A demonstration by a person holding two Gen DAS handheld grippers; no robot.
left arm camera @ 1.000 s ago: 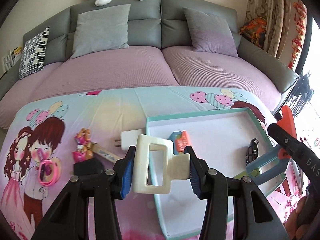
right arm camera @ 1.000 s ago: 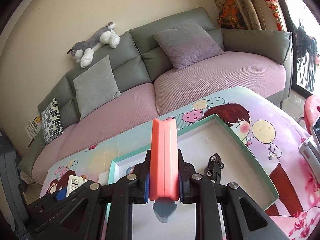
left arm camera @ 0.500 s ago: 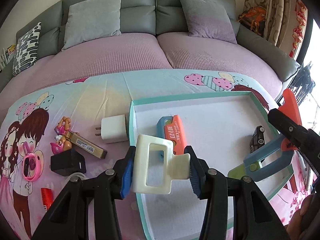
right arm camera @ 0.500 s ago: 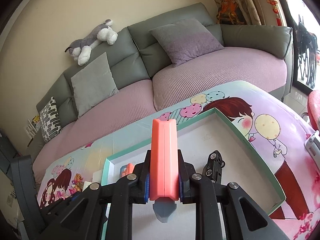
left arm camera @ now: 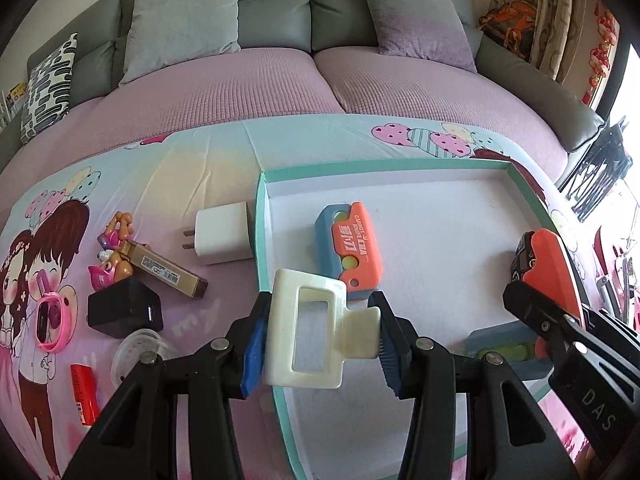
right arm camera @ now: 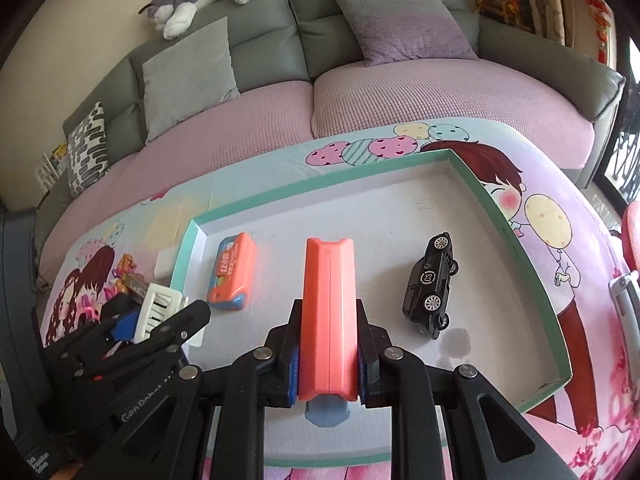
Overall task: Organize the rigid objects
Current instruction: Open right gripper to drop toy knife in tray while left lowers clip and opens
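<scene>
In the lower centre of each frame, the left gripper [left arm camera: 320, 336] is clamping a cream plastic rectangular clip [left arm camera: 310, 332] and the right gripper [right arm camera: 329, 354] is squeezing an orange plastic bar [right arm camera: 329, 312] above the teal-rimmed white cardboard tray [right arm camera: 516, 232].

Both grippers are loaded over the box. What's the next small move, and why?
Probably lower the right gripper a little more and let go. Its orange toy knife already hangs over bare floor of the teal box, between the small orange knife and the black toy car. The left gripper, shut on the cream clip, sits only at the box's edge.
</scene>
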